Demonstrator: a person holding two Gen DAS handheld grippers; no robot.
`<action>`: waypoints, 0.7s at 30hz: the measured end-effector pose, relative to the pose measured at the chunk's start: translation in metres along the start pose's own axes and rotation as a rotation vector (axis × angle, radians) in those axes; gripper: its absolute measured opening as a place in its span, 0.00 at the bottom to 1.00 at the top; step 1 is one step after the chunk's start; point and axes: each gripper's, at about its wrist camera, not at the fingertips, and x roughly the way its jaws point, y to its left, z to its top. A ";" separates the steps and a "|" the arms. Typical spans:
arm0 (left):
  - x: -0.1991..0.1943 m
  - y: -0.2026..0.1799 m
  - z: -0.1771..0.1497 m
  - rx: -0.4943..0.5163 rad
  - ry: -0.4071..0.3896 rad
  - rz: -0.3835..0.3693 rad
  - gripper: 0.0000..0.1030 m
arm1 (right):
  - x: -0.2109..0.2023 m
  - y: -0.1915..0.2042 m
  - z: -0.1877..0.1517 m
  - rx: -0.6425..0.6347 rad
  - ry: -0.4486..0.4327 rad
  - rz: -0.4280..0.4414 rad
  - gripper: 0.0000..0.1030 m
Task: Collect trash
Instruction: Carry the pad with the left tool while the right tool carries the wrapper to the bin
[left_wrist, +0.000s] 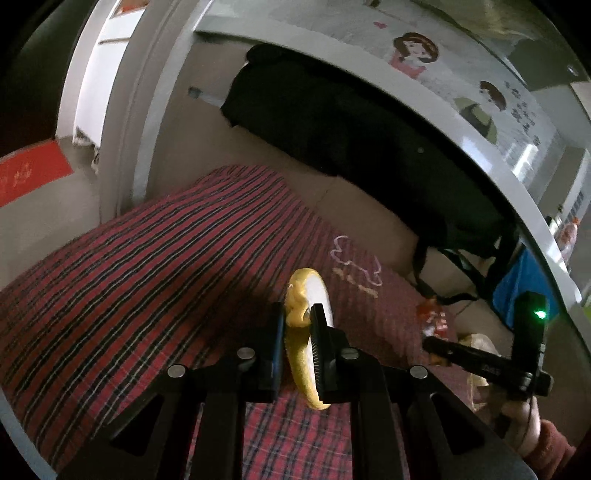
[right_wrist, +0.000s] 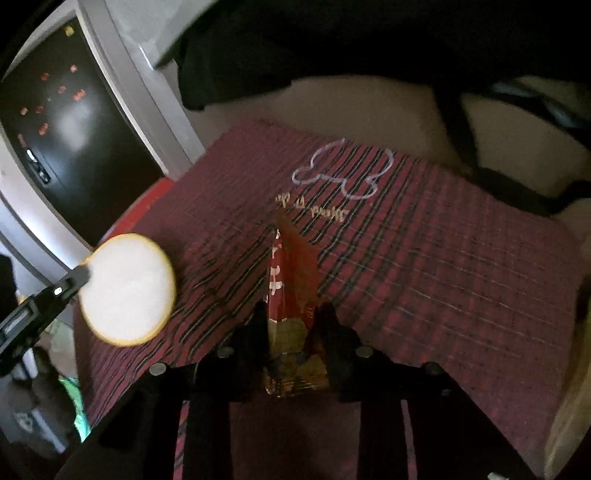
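A red striped cloth (left_wrist: 155, 266) covers the seat. The left gripper (left_wrist: 297, 325) pinches a round yellow-rimmed lid (left_wrist: 314, 295) between its pads — the right gripper (right_wrist: 291, 317) clamps a red-and-gold wrapper (right_wrist: 291, 280) just above the cloth.

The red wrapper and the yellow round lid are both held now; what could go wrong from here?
1. The right gripper pinches only the lower end of the red wrapper, so it might slip out.
2. The left gripper holds the yellow round lid by its rim; it could twist loose.
3. Both could fall onto the striped cloth.
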 end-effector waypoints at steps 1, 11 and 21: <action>-0.002 -0.007 0.001 0.013 -0.006 -0.006 0.13 | -0.009 0.000 0.002 -0.008 -0.027 -0.005 0.24; -0.017 -0.102 0.010 0.200 -0.080 -0.059 0.09 | -0.106 -0.015 -0.001 -0.017 -0.216 -0.030 0.24; -0.019 -0.142 -0.007 0.277 -0.054 -0.031 0.09 | -0.142 -0.035 -0.030 0.002 -0.258 0.014 0.24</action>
